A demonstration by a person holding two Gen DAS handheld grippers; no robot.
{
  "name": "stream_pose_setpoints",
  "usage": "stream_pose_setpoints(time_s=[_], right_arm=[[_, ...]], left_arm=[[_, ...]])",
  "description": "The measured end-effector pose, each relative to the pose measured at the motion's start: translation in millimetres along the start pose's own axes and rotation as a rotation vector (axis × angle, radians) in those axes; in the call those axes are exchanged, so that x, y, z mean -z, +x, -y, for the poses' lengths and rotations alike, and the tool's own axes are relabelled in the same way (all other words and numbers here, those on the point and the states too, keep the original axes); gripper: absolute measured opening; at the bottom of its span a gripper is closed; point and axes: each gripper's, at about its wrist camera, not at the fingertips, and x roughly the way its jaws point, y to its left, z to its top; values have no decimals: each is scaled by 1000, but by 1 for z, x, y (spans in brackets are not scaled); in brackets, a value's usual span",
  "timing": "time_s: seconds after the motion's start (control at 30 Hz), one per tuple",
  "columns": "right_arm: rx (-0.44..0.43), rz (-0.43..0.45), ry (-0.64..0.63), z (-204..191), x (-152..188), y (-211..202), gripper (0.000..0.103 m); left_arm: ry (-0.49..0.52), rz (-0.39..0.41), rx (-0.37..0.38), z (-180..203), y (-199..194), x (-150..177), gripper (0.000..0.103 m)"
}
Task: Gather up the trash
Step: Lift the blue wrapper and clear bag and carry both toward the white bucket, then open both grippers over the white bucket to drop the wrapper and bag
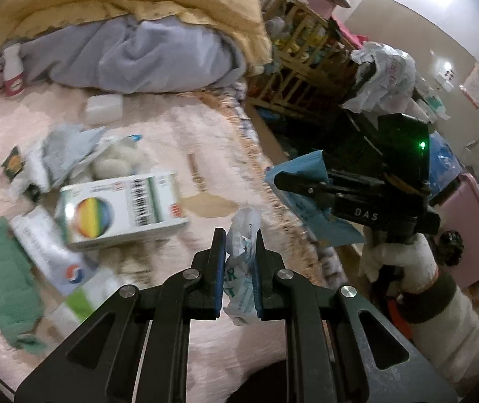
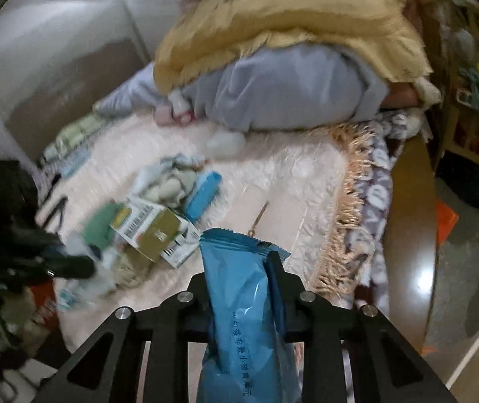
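My left gripper (image 1: 238, 236) is shut on a crumpled white plastic bag (image 1: 242, 268) with green print, held above the pink bed cover. My right gripper (image 2: 239, 258) is shut on a blue snack wrapper (image 2: 249, 302); the wrapper hides its left finger. From the left wrist view the right gripper (image 1: 279, 179) holds that blue wrapper (image 1: 306, 201) off the bed's right edge. More litter lies on the bed: a white box with a rainbow circle (image 1: 121, 211), a white packet (image 1: 51, 252), crumpled grey paper (image 1: 68, 151), a green cloth (image 1: 7, 282).
Folded yellow and grey bedding (image 1: 131, 33) is piled at the bed's far side, with a small white bottle (image 1: 13, 70) beside it. Right of the bed stand a wooden rack (image 1: 300, 63) and a pink bin (image 1: 471, 228). The fringed bed edge (image 2: 350, 228) runs alongside wooden floor.
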Motion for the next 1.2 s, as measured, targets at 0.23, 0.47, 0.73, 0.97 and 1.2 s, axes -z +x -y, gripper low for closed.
stream_pose_setpoints(time_s=[0.23, 0.47, 0.73, 0.97, 1.2], right_arm=[[-21, 106, 142, 21, 13, -47, 24], [89, 139, 146, 38, 27, -93, 24], [238, 137, 214, 82, 62, -139, 24], [348, 158, 338, 133, 89, -177, 24], [437, 212, 488, 164, 109, -206, 77]], left_arm=[[57, -10, 40, 42, 15, -10, 11], [131, -49, 108, 102, 49, -25, 11], [191, -115, 182, 172, 103, -40, 11], [192, -151, 210, 214, 153, -50, 13], [137, -177, 254, 228, 192, -52, 62]])
